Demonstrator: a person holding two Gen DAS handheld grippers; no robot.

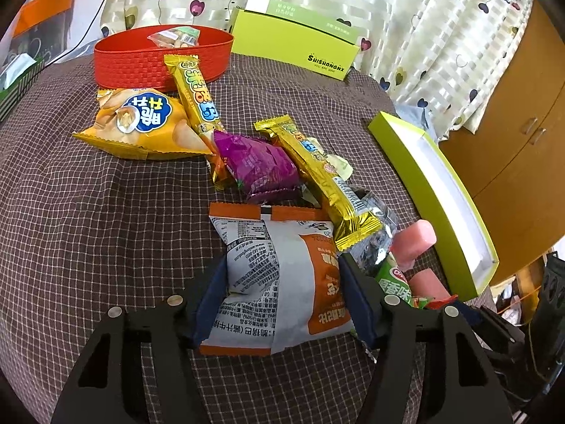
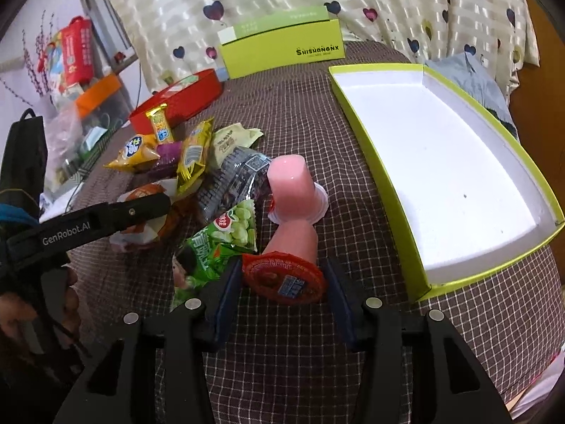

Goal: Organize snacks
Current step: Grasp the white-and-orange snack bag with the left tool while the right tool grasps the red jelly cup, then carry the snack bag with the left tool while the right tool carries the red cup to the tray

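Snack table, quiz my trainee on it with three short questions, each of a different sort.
1. True or false: the open green box already holds snacks.
2. What is the left claw shut on? A: purple packet. B: orange and white packet. C: gold bar.
3. What lies between the fingers of the right claw?

Key: 1 false, its white inside is bare. 2 B. 3 a pink jelly cup on its side, red lid toward the camera.
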